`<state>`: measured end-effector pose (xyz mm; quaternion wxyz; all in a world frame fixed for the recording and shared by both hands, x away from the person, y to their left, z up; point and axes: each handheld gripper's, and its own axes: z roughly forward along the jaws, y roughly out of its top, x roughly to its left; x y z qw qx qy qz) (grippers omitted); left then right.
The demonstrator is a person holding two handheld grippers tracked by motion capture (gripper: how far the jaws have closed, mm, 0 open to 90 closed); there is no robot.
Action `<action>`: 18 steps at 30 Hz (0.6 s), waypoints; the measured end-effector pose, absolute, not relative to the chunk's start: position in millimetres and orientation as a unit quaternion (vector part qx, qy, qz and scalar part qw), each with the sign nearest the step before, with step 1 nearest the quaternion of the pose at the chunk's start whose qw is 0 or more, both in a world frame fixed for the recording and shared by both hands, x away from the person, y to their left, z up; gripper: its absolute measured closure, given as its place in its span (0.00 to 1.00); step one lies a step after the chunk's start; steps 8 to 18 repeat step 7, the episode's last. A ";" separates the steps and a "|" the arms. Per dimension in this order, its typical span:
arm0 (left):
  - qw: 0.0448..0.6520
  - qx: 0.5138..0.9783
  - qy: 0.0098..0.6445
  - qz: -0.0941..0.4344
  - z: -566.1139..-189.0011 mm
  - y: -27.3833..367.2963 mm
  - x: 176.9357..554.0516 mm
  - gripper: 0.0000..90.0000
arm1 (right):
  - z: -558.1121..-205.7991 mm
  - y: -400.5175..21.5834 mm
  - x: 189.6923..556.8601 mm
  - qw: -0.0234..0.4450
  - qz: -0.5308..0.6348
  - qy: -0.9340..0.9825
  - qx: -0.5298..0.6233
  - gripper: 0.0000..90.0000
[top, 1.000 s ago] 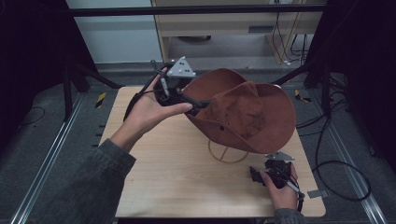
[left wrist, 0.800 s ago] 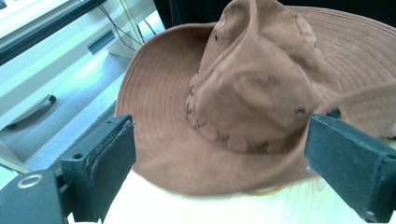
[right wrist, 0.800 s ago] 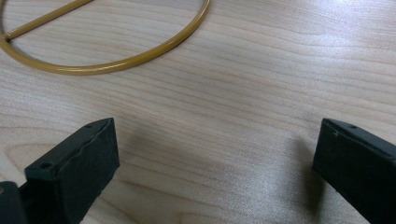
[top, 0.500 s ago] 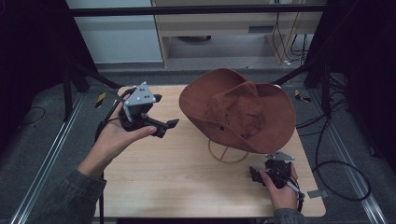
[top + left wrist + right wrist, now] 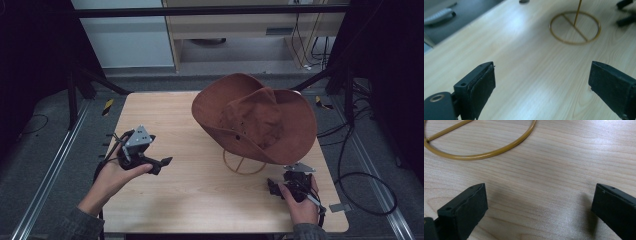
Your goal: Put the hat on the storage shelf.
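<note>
Brown hat (image 5: 260, 120) sits tilted on its gold wire stand (image 5: 244, 163), mid-table.
Left gripper (image 5: 161, 164) and right gripper (image 5: 272, 187) hover apart from it over the table (image 5: 170, 115), jaws spread wide, empty.

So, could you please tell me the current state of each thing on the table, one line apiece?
Hat: resting tilted on the stand, held by neither gripper.
Stand: upright, ring base flat on the table.
Left gripper: jaws open, nothing held, apart from the hat.
Right gripper: jaws open, nothing held, low over the table near the stand's base.
</note>
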<state>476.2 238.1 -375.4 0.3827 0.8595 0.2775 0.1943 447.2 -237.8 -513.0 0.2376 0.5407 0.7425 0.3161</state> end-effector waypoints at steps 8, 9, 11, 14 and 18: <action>0.375 0.858 0.297 0.185 -394.4 250.5 474.6 0.07 | -512.9 -237.7 447.3 0.238 0.316 0.742 0.542 0.00; 0.375 0.858 0.297 0.185 -394.4 250.5 474.6 0.07 | -512.9 -237.7 447.3 0.238 0.316 0.742 0.542 0.00; 0.375 0.858 0.297 0.185 -394.4 250.5 474.6 0.07 | -512.9 -237.7 447.3 0.238 0.316 0.742 0.542 0.00; 0.375 0.858 0.297 0.185 -394.4 250.5 474.6 0.07 | -512.9 -237.7 447.3 0.238 0.316 0.742 0.542 0.00; 0.375 0.858 0.297 0.185 -394.4 250.5 474.6 0.07 | -512.9 -237.7 447.3 0.238 0.316 0.742 0.542 0.00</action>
